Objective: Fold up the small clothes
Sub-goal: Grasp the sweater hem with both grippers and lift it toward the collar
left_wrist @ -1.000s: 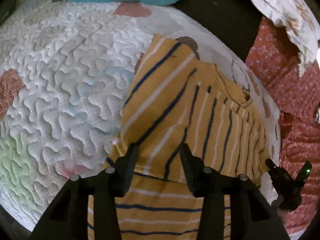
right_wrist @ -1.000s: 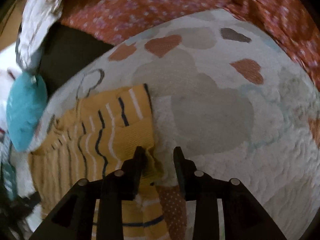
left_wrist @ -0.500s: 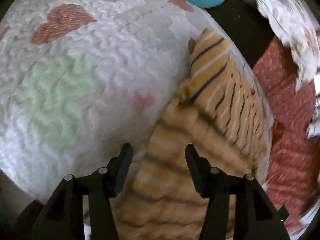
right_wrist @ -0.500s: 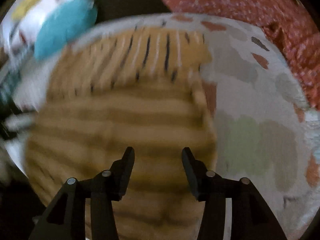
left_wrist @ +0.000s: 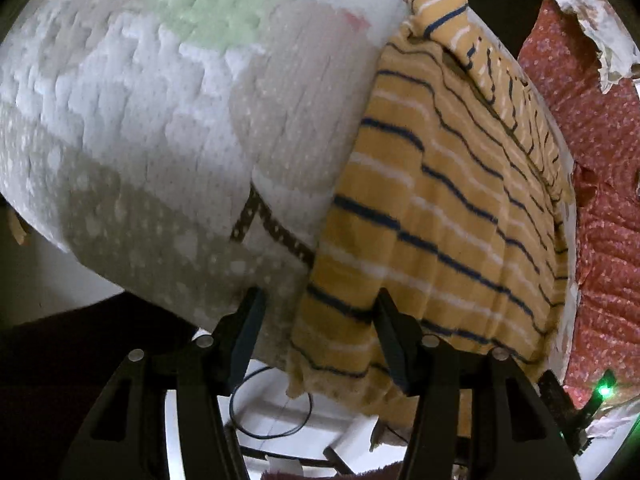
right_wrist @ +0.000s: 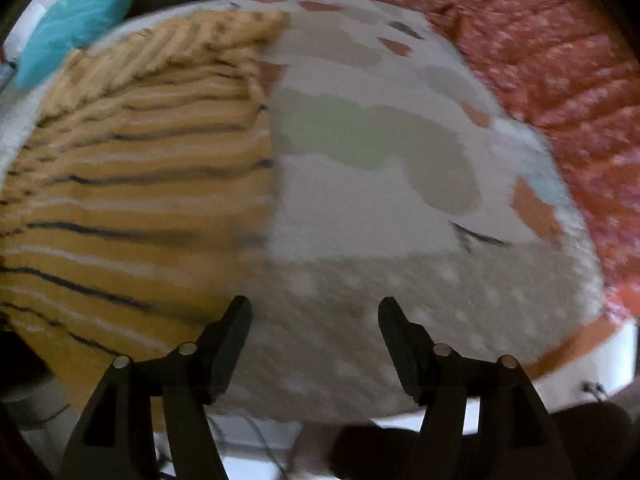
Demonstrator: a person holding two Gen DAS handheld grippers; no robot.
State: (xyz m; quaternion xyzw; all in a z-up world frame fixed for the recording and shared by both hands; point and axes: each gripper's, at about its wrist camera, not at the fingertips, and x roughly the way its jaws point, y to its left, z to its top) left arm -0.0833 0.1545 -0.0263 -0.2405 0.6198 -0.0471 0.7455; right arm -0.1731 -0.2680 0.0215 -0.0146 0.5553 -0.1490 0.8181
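Observation:
A yellow garment point(left_wrist: 440, 200) with navy and white stripes lies spread on the quilted mat point(left_wrist: 160, 100), its hem hanging over the mat's near edge. My left gripper point(left_wrist: 320, 316) is open over the hem's left corner. The cloth's edge lies between the fingers, and the right finger point(left_wrist: 390, 320) is over the fabric. In the right wrist view the garment point(right_wrist: 140, 200) fills the left side of the mat point(right_wrist: 380, 220). My right gripper point(right_wrist: 314, 320) hovers over bare quilt just right of the garment's edge, its jaws opening with nothing between them.
A red patterned cloth point(left_wrist: 608, 200) point(right_wrist: 540, 60) borders the mat's far side. A teal cloth point(right_wrist: 72, 28) and a white floral cloth point(left_wrist: 580, 0) lie beyond it. Below the mat's edge is white floor with a black cable point(left_wrist: 272, 412).
Both grippers have drawn back to the mat's near edge. The right jaws let go of the garment's edge and spread wide. The left jaws widened slightly. The garment now lies flatter.

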